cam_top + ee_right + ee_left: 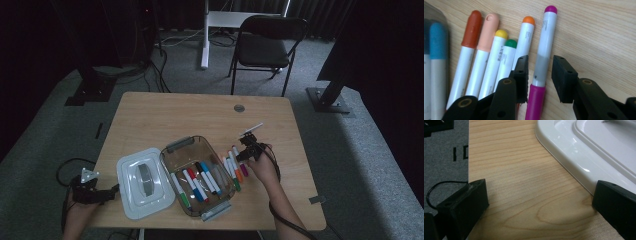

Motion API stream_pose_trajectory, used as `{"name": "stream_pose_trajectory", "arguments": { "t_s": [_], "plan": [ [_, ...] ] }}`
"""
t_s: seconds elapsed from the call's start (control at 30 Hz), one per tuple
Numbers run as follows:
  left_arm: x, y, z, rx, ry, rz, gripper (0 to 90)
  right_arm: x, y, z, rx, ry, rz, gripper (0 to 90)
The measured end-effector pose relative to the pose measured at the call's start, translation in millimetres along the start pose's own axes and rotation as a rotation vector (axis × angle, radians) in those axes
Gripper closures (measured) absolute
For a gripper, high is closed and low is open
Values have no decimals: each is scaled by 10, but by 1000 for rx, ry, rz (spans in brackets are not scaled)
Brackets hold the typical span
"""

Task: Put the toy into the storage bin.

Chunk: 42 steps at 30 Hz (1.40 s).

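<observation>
Right gripper view: the right gripper (539,75) straddles the purple marker (543,52), one jaw on each side of its white barrel, small gaps visible on both sides, so the pads are not yet pressing. That marker lies flat on the table (599,32), outermost of a loose row: orange marker (525,42) just beside it, then green, yellow, pink and red-brown caps. High view: the row sits just right of the clear bin (197,175), which already holds several markers; the white lid (142,182) lies flat to the bin's left. Left gripper (102,195) rests at the table's near left corner with jaws wide apart on bare wood, holding nothing, one jaw near the lid's rim. Step in hand, as I judge it: picking the purple marker for transfer into the bin. Next move calls for squeezing squarely on the barrel without nudging the orange neighbour, then a straight lift and a short carry left over the bin wall.
</observation>
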<state>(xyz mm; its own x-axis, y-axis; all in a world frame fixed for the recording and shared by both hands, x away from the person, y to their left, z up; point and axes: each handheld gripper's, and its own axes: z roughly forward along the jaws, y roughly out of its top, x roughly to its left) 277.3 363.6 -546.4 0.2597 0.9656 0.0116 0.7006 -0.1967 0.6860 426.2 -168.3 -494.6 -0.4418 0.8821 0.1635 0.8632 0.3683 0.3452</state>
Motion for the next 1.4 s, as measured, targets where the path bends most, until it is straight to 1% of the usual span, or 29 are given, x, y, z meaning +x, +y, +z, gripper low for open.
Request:
{"name": "stream_pose_trajectory", "arguments": {
  "t_s": [0.07,0.17,0.3,0.37,0.4,0.53,0.6,0.63,0.67,0.73,0.8,0.93,1.0,1.07,1.2,1.4],
  "plan": [
    [0,0,0,0,0,0,8,-4,6,34,8,-13,-2,680],
    [0,0,0,0,0,0,8,-13,6,72,23,-17,4,701],
    [0,0,0,0,0,0,7,-21,-1,96,31,-28,12,724],
    [0,0,0,0,0,0,8,-24,-2,99,34,-29,12,733],
    [0,0,0,0,0,0,8,-38,-5,108,40,-17,26,744],
    [0,0,0,0,0,0,8,-63,-13,88,41,-17,48,758],
    [0,0,0,0,0,0,8,-78,-19,52,33,-19,53,760],
    [0,0,0,0,0,0,8,-88,-24,28,30,-17,64,760],
    [0,0,0,0,0,0,8,-100,-29,0,19,-15,76,761],
    [0,0,0,0,0,0,8,-114,-39,-57,12,-2,86,762],
    [0,0,0,0,0,0,8,-118,-48,-129,-2,0,95,762],
    [0,0,0,0,0,0,7,-95,-43,-283,-30,5,91,763],
    [0,0,0,1,0,0,8,-69,-30,-385,-48,16,87,763],
    [0,0,0,0,0,0,7,-22,-8,-499,-67,17,75,763],
    [0,0,0,0,0,0,8,93,38,-729,-110,36,50,763],
    [0,0,0,0,0,0,7,328,102,-1050,-164,69,-7,764]
  ]
}}
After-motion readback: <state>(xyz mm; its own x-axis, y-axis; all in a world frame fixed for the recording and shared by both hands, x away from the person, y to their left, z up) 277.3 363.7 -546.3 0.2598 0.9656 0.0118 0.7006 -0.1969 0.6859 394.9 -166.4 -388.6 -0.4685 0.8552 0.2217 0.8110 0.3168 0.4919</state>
